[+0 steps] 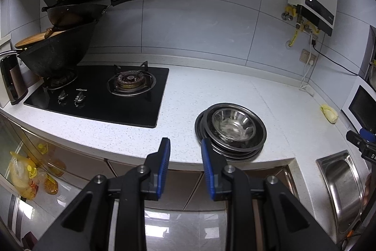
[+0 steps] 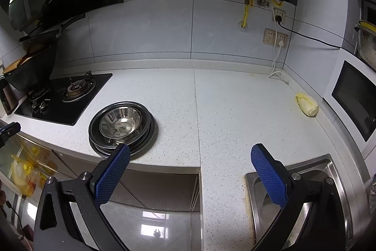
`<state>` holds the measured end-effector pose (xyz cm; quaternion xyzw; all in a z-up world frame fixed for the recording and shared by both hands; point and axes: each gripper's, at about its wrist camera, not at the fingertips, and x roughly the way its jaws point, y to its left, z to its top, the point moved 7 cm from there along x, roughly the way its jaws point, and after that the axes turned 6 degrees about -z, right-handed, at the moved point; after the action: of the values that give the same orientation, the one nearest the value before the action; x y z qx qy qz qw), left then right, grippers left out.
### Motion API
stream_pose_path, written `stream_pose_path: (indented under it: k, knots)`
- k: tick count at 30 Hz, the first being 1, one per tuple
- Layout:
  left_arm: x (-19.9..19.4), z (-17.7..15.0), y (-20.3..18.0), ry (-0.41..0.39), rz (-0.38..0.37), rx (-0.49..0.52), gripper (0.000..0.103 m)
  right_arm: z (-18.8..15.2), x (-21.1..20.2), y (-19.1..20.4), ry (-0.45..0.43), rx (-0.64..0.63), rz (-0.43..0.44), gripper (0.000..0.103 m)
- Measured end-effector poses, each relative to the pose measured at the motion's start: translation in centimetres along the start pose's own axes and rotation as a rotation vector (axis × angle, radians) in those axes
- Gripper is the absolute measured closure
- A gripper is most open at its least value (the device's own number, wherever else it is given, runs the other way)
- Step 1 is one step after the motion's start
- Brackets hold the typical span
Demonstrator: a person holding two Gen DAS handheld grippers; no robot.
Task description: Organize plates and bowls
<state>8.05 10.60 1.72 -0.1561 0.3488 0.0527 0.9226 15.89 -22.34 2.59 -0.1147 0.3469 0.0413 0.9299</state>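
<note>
White speckled countertop [image 2: 235, 109] carries one stack of steel plates [image 2: 141, 145] topped by a bowl [image 2: 119, 125], at ten o'clock. Left gripper [image 1: 184, 157] is narrowly parted, right gripper [image 2: 190, 161] wide, both empty. Stacking is judged largely done.

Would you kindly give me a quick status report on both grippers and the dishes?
Left hand-held gripper open, empty. Right hand-held gripper open wide, empty. Steel bowl nested atop plate stack on counter. Nothing blocking.
</note>
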Motion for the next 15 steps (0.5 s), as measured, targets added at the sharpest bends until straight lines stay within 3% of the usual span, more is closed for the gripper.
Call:
stream_pose_path:
  k: [4,8,9,11,15]
  knots:
    - [0.18,0.01,0.09,-0.006,-0.035,-0.026,0.077,-0.02,0.23,-0.01,0.005,-0.001,0.000,0.002]
    - [0.59,0.27,0.27,-0.008,-0.019,-0.006,0.077,0.07,0.39,-0.10,0.006,0.001,0.000,0.002]
    - [0.66,0.27,0.25,-0.006,-0.016,-0.004,0.074,0.06,0.44,-0.12,0.008,0.003,0.001,0.002]
    - [0.76,0.29,0.14,-0.001,-0.006,0.007,0.056,0.02,0.53,-0.15,0.011,0.005,-0.002,0.002]
    - [0.93,0.53,0.22,-0.005,0.002,0.007,0.054,-0.11,0.83,-0.11,0.019,0.008,-0.004,0.002]
